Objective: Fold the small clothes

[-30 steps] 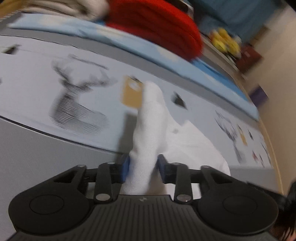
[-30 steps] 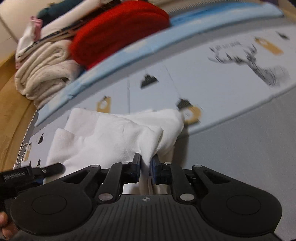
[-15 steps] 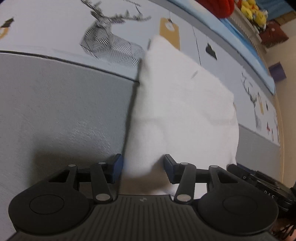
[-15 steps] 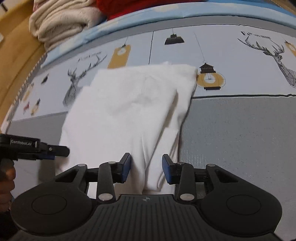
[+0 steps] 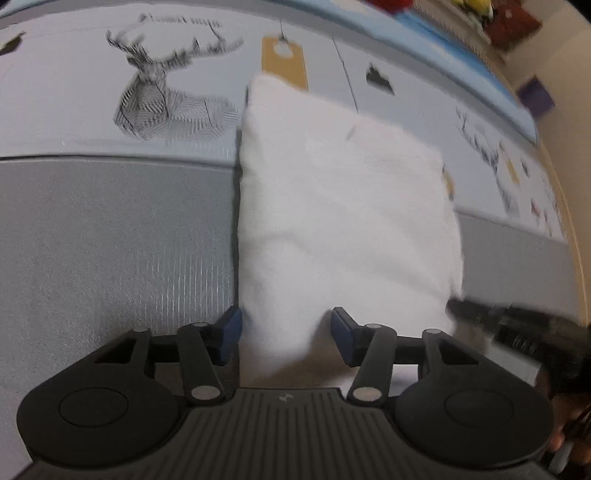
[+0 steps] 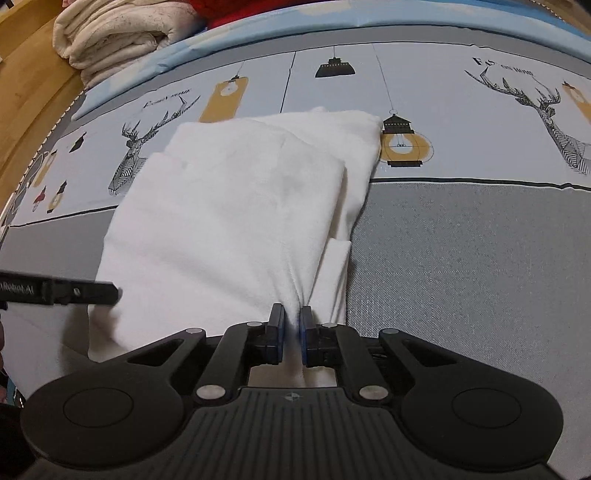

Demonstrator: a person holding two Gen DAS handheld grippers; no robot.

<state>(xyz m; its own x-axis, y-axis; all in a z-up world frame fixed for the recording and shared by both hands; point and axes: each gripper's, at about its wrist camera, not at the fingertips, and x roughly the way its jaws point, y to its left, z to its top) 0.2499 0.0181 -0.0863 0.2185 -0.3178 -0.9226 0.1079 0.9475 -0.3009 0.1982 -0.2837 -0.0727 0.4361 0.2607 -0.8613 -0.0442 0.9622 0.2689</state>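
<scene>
We see a small white folded cotton garment lying flat on a printed grey and pale blue bed sheet, straddling the dark line where the grey band meets the patterned band. In the right wrist view its upper layer sits over a slightly wider lower layer, whose edge shows along the right side.

Our right tongs are pinched nearly together on the near hem of the garment, with a small bunch of white cloth gathered between the blue pads; creases fan out from that grip. Our left tongs stand wide apart, their blue pads on either side of the near left corner of the garment, gripping nothing; whether either pad touches the cloth we cannot tell, as that view is blurred.

From the right wrist view the left tool shows as a dark bar reaching in at the garment's left edge.

Around the garment the sheet carries a line-drawn stag's head, a yellow lantern print just beside the far right corner, and a black lamp print. Farther off, cream folded blankets are stacked beyond the sheet's blue border.
</scene>
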